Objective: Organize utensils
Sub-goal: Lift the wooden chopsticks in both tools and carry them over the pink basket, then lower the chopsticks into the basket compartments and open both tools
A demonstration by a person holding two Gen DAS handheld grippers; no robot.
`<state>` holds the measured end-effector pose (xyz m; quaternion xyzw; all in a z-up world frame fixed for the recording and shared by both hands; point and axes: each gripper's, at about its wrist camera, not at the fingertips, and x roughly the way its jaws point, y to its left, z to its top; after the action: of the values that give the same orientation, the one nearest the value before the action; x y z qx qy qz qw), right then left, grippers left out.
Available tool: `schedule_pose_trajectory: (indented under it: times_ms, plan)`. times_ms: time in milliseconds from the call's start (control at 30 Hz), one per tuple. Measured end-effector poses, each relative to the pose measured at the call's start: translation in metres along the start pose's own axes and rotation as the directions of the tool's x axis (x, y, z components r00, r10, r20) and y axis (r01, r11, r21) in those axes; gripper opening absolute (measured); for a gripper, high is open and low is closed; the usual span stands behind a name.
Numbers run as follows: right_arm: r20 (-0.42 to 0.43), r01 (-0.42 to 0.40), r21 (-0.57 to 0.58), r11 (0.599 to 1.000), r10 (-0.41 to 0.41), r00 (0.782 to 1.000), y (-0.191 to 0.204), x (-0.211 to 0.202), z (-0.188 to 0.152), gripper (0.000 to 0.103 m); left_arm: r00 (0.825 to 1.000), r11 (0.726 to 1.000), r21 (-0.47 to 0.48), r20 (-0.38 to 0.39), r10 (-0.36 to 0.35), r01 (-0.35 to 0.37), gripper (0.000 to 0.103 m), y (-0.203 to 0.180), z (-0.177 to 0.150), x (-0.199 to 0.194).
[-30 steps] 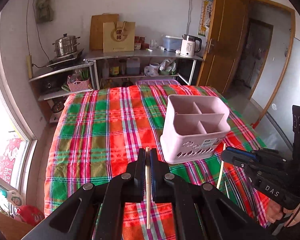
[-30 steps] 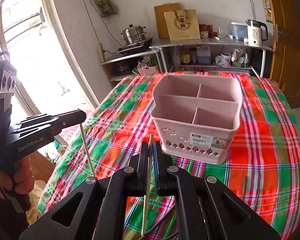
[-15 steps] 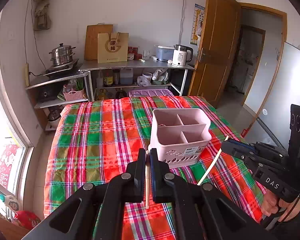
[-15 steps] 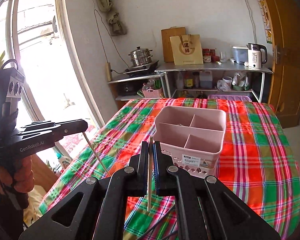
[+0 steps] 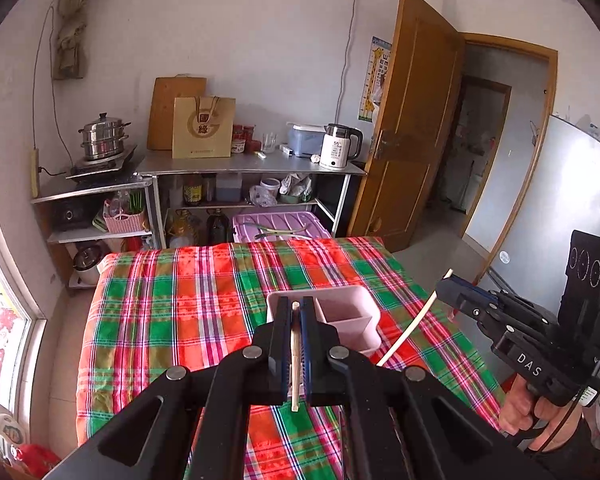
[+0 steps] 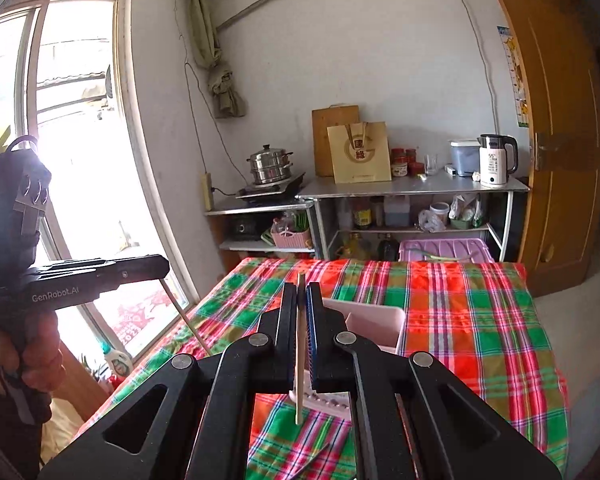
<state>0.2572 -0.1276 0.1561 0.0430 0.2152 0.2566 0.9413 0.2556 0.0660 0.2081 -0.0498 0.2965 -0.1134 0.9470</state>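
While both chopsticks are held clear of the plaid tablecloth (image 5: 188, 312), the carrying step toward the pink utensil caddy (image 5: 340, 316) is judged to be in hand, with nothing yet dropped in. The caddy is seen standing on the cloth just beyond the fingertips in both wrist views, its divided compartments open at the top and partly hidden by the jaws. The left gripper (image 5: 296, 316) is clamped on one wooden chopstick (image 5: 295, 364), which is held roughly upright between the pads with its lower end hanging free. The right gripper (image 6: 302, 300) is likewise closed on a second chopstick (image 6: 299, 352), its tip poking up above the fingers. For the next move, each stick would need to be brought over one compartment, tipped steep enough to clear the rim, and released only once its lower end is inside. The two grippers are close together, so a clash between them or between the slanting sticks is judged the main risk. A thin dark utensil (image 6: 316, 458) is left on the cloth near the right gripper's base. A metal shelf (image 5: 244, 166) with a white kettle (image 5: 338, 148) stands well behind the table, out of the way.
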Motion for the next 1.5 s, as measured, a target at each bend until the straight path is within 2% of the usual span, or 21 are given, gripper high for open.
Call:
schedule_pose_trajectory:
  times_ms: [233,333,467,700,933,1033,1167,1300,1500]
  plan:
    - [0.076,0.009,0.059,0.998,-0.013,0.997,-0.022,0.008,0.028,0.004,0.997,0.999,-0.035,0.069,-0.02,0.023,0.004,0.003,0.035,0.014]
    - [0.098,0.01,0.071,0.997,-0.017,0.995,-0.025,0.015,0.034,0.005,0.996,0.998,-0.049,0.09,-0.021,0.025,0.004,0.007,0.038,0.026]
    - [0.102,0.007,0.08,0.997,-0.016,0.995,-0.025,0.031,0.032,0.004,0.997,0.997,-0.073,0.073,-0.026,0.032,0.004,0.015,0.033,0.05]
    - [0.024,0.017,0.072,0.997,-0.019,1.0,-0.022,0.067,0.005,0.005,1.0,0.996,-0.086,-0.002,-0.025,0.025,0.004,0.026,0.008,0.085]
    - [-0.06,0.015,0.084,0.996,-0.01,0.998,-0.026,0.084,-0.016,0.005,0.999,0.994,-0.106,-0.051,-0.007,0.002,0.004,0.036,-0.01,0.103]
    - [-0.083,0.025,0.082,0.996,-0.018,0.996,-0.026,0.086,-0.019,0.005,0.999,0.995,-0.1,-0.053,0.006,-0.012,0.005,0.036,-0.013,0.102]
    - [-0.082,0.027,0.075,0.997,-0.021,0.996,-0.025,0.078,-0.02,0.015,1.0,0.996,-0.089,-0.029,0.008,-0.011,0.008,0.033,-0.014,0.088]
    - [-0.055,0.025,0.068,0.997,-0.022,0.998,-0.024,0.061,-0.017,0.016,0.999,0.997,-0.07,0.02,0.036,-0.034,0.017,0.029,-0.016,0.065]
    - [0.008,0.031,0.078,0.996,-0.032,0.999,-0.022,0.016,-0.022,0.018,0.995,0.999,-0.047,0.097,0.02,-0.016,0.018,0.018,-0.039,0.018]
